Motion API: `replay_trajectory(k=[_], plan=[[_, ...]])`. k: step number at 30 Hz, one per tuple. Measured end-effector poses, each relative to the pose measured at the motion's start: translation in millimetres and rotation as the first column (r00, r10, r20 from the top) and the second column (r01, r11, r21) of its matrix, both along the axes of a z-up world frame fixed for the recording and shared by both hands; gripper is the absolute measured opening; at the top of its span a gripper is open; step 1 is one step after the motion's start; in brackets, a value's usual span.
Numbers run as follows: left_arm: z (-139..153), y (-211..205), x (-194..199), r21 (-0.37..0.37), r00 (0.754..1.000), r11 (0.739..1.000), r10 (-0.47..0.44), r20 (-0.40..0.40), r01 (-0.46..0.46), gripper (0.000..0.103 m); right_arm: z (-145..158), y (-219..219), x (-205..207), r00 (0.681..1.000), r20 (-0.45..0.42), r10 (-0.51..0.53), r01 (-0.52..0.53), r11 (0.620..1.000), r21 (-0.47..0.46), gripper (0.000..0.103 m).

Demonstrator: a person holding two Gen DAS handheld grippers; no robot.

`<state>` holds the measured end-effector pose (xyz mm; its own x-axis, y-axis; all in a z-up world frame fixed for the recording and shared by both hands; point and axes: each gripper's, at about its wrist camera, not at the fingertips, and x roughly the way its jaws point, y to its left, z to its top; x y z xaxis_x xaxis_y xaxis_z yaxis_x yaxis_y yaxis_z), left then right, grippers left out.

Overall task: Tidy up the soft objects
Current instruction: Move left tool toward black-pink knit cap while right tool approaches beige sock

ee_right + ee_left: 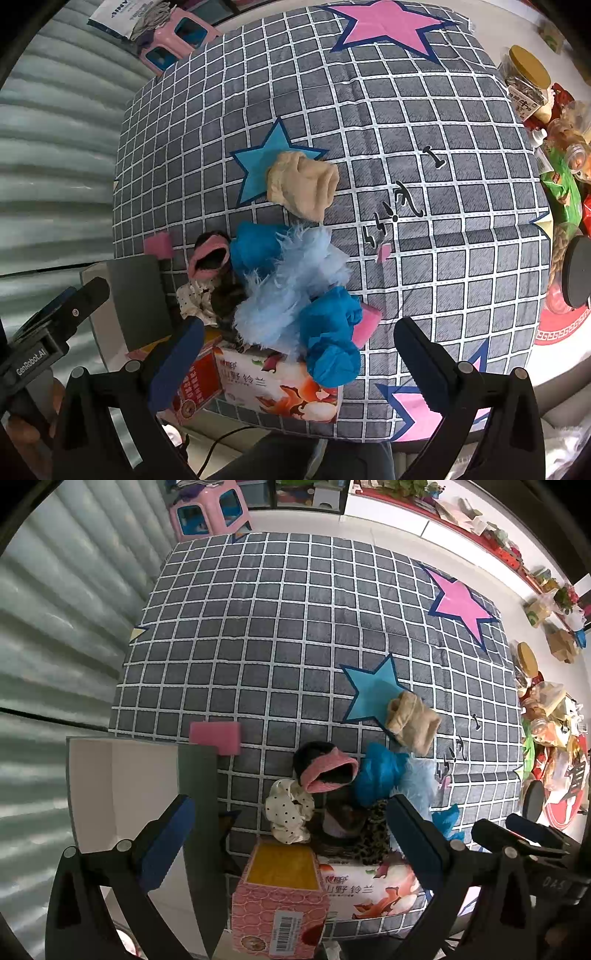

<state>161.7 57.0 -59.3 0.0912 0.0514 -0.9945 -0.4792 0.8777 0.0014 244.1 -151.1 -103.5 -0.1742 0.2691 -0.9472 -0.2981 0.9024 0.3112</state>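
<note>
Left claw [288, 842]: jaws spread wide, holding nothing.
Right claw [299, 358]: jaws spread wide, empty.
Soft pile [288, 280]: just ahead, between both claws' fingers.
Beige cloth [303, 184]: farther ahead, alone.

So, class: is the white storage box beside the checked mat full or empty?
Empty, as far as shown. The white box shows bare inner walls and floor, while the soft items, such as the beige cloth, lie on the mat.

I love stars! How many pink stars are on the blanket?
2. One pink star is at the blanket's far edge; another pink star is at the near edge beside the right gripper. More may be hidden.
</note>
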Motion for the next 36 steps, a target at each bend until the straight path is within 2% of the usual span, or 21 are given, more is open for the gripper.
replay_trajectory(k=[16, 23, 36], plan=[[-4.9, -3.9, 8.6, -0.001, 1.000, 1.000, 0.006, -0.014, -0.006, 0.103, -4.2, 0.7, 8.8, 1.000, -0.002, 0.009, -0.009, 1.000, 0.000, 0.103], [-11.1, -7.0, 10.1, 0.015, 0.999, 1.000, -0.003, -0.038, 0.003, 0.103, -6.5, 3.4, 12.2, 0.999, 0.018, 0.041, -0.041, 0.999, -0.023, 0.103], [-26.3, 0.7, 15.3, -0.006, 0.997, 1.000, 0.020, -0.079, -0.020, 0.103, -14.3, 9.9, 23.1, 0.996, 0.019, 0.084, -0.082, 0.995, -0.060, 0.103]])
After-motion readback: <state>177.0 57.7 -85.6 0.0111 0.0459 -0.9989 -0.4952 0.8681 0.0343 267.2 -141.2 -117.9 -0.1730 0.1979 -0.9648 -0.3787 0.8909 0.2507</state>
